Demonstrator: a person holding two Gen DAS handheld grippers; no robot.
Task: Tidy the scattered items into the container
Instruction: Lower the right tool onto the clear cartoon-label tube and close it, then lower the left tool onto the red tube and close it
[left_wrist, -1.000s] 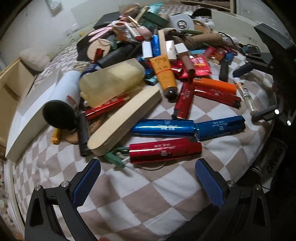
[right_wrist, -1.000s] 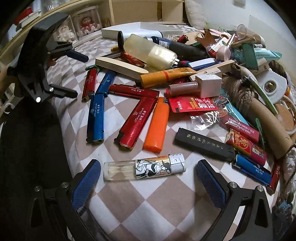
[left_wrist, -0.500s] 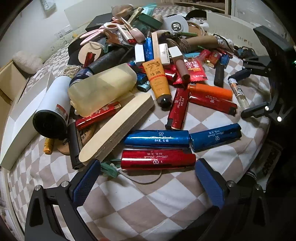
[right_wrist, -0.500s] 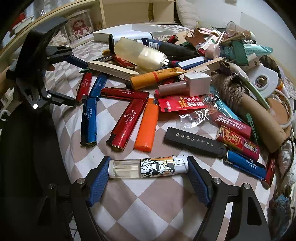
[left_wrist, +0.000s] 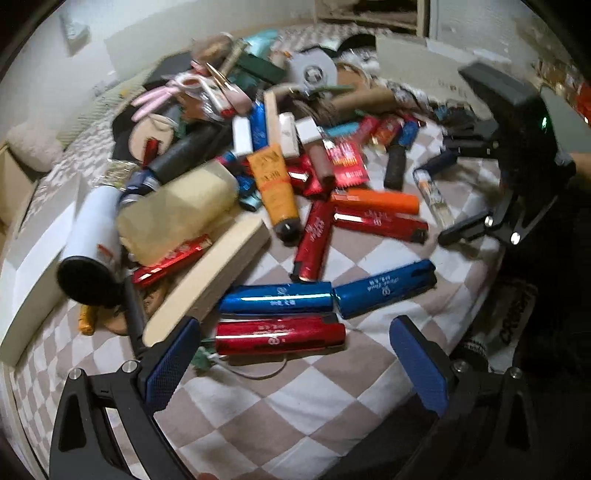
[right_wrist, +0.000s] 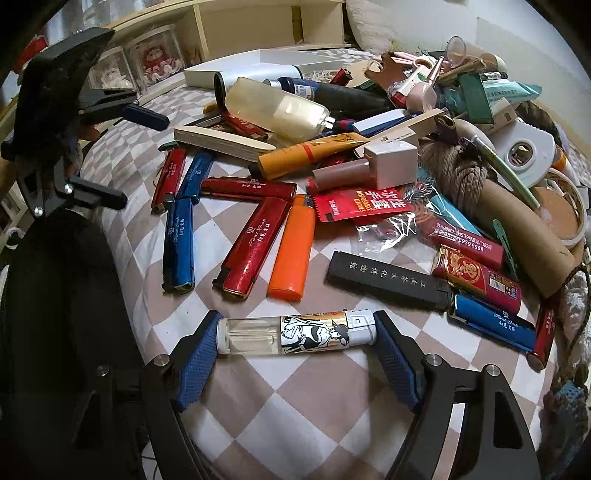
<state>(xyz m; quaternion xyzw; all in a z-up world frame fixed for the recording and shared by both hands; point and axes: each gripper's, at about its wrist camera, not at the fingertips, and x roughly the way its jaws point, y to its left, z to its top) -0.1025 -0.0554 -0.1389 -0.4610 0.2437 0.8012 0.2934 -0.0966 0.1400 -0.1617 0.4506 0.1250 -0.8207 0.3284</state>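
Observation:
My right gripper (right_wrist: 297, 334) is shut end to end on a clear lighter with a cartoon label (right_wrist: 295, 332), which lies on the checkered cloth; it also shows in the left wrist view (left_wrist: 434, 194). My left gripper (left_wrist: 291, 354) is open, its blue pads either side of a red lighter (left_wrist: 279, 334). Two blue lighters (left_wrist: 277, 297) lie just beyond it. A white open box (right_wrist: 266, 61) stands at the far edge of the pile; in the left wrist view it (left_wrist: 26, 273) is at the left.
A dense heap covers the bed: a pale bottle (right_wrist: 277, 107), an orange tube (right_wrist: 306, 153), an orange lighter (right_wrist: 291, 251), a black lighter (right_wrist: 388, 280), a cardboard tube (right_wrist: 517, 229), a tape roll (right_wrist: 524, 155), a wooden block (left_wrist: 210, 280). Wooden shelves (right_wrist: 258, 26) stand behind.
My right gripper closed from wide open onto the clear cartoon lighter. My left gripper moved forward so that its open pads now flank the red lighter.

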